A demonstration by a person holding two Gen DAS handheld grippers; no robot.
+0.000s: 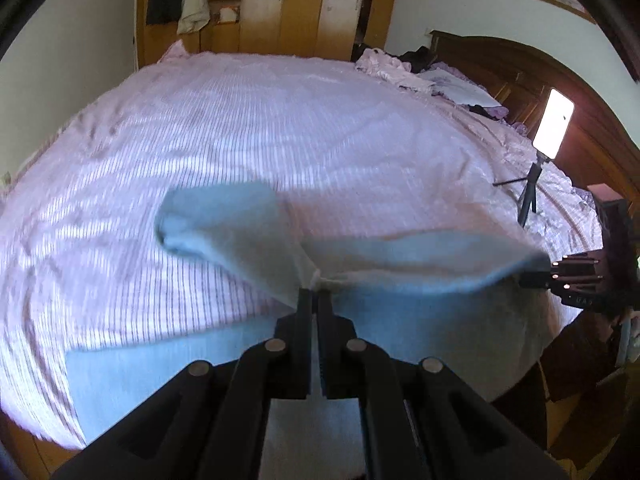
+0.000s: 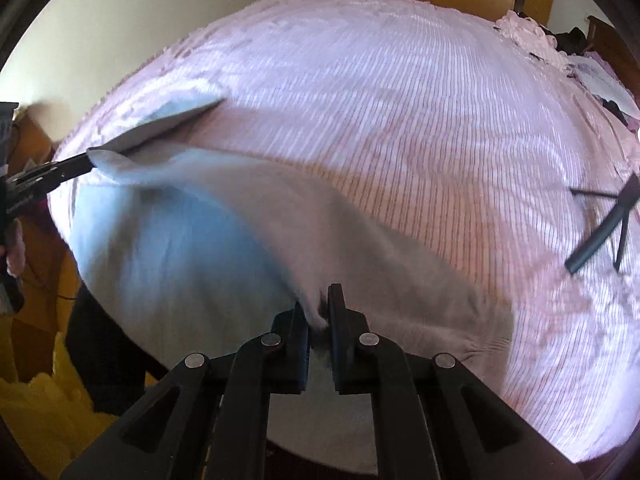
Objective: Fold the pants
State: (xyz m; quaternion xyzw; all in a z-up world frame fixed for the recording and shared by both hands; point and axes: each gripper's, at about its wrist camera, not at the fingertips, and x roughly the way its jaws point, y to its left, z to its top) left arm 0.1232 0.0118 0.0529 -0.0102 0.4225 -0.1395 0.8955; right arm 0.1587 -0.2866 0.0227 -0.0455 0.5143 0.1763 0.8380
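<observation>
Both views are bright with daylight, and the striped bed cover (image 1: 248, 128) ahead of each tool looks washed out, almost white. The pale pants (image 2: 180, 248) just ahead of the fingers are smeared by motion blur. A lit phone screen (image 1: 554, 128) far to the right glares. Fisheye bending and dark corners frame each picture.

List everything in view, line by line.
pants: one, light blue, held up over the bed's near edge
bed: one, pink striped cover
clothes pile: pink and dark, far right corner
pillow: one, pale, beside headboard
headboard: one, dark wood, right
phone: one, lit, on tripod
wardrobe: one, wooden, beyond bed
left gripper: shut on pants
right gripper: shut on pants
</observation>
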